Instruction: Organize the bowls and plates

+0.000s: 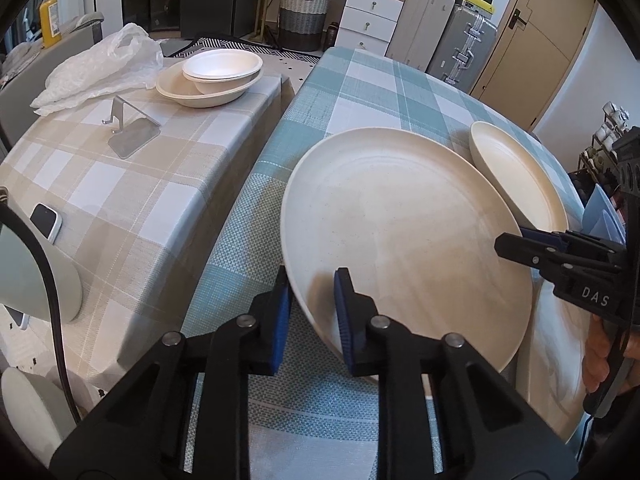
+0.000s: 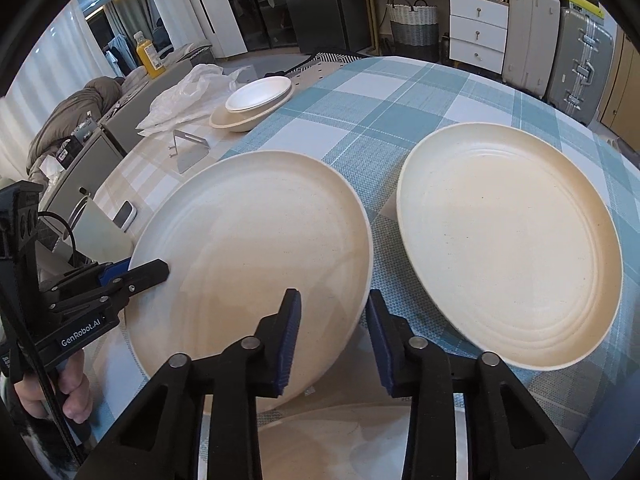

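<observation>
Plates | my left gripper (image 1: pixel 312 316) clamps near rim of big plate (image 1: pixel 400 240), tilted up for stacking | right gripper (image 2: pixel 334 340) narrow gap, empty, straddling its right edge | 2nd plate (image 2: pixel 508 248) flat at right | bowls (image 1: pixel 210 76) nested far left

Your two plates, the held plate (image 2: pixel 256 256) and the second plate (image 2: pixel 508 248) at its three o'clock, are speckled cream. Under them lies a teal-and-white check tablecloth (image 2: pixel 384 92). At ten o'clock, your beige-and-white check cloth (image 1: pixel 132 200) carries a white bowl (image 1: pixel 222 66) inside a cream one (image 1: pixel 200 94). Your gripper pads (image 2: pixel 290 340) are blue on black.
</observation>
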`<action>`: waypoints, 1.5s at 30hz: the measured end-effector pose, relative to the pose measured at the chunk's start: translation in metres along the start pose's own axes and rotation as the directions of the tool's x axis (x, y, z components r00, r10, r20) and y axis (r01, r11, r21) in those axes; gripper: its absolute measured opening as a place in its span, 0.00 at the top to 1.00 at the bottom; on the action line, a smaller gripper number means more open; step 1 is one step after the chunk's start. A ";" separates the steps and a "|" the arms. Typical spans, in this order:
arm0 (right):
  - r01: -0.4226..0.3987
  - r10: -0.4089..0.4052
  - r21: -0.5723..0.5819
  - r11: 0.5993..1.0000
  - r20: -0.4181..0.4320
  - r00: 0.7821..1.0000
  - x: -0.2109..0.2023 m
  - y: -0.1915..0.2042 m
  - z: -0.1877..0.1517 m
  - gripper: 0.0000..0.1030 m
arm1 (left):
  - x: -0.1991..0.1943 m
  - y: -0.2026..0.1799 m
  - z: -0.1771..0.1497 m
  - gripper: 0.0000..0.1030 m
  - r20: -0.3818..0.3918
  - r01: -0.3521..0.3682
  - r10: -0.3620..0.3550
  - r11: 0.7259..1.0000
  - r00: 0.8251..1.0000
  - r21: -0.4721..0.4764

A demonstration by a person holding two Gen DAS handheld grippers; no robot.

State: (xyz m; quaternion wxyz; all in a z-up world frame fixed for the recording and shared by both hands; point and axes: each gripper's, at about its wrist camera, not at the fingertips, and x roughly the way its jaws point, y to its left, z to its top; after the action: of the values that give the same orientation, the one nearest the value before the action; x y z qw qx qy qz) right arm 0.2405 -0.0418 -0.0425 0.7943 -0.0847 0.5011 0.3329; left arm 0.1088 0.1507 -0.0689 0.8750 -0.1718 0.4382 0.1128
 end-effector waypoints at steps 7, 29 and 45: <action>0.011 -0.011 -0.001 1.000 0.007 1.000 -0.001 0.000 0.000 0.73 | 0.000 -0.001 0.000 0.82 0.001 -0.004 0.004 1.000 1.000 0.004; 0.002 -0.002 0.003 1.000 0.078 0.997 -0.037 0.008 -0.001 0.73 | -0.042 -0.006 0.006 0.82 0.066 0.004 -0.006 0.999 0.998 0.032; 0.027 -0.035 0.055 0.998 0.142 0.989 -0.092 -0.002 -0.030 0.73 | -0.083 -0.051 -0.007 0.82 0.096 0.046 -0.058 0.991 0.994 0.129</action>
State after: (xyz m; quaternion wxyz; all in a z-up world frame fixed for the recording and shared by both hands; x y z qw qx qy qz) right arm 0.1939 -0.0979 0.0214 0.8352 -0.0471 0.4502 0.3123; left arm 0.0726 0.0970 0.0039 0.9075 -0.1216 0.3959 0.0702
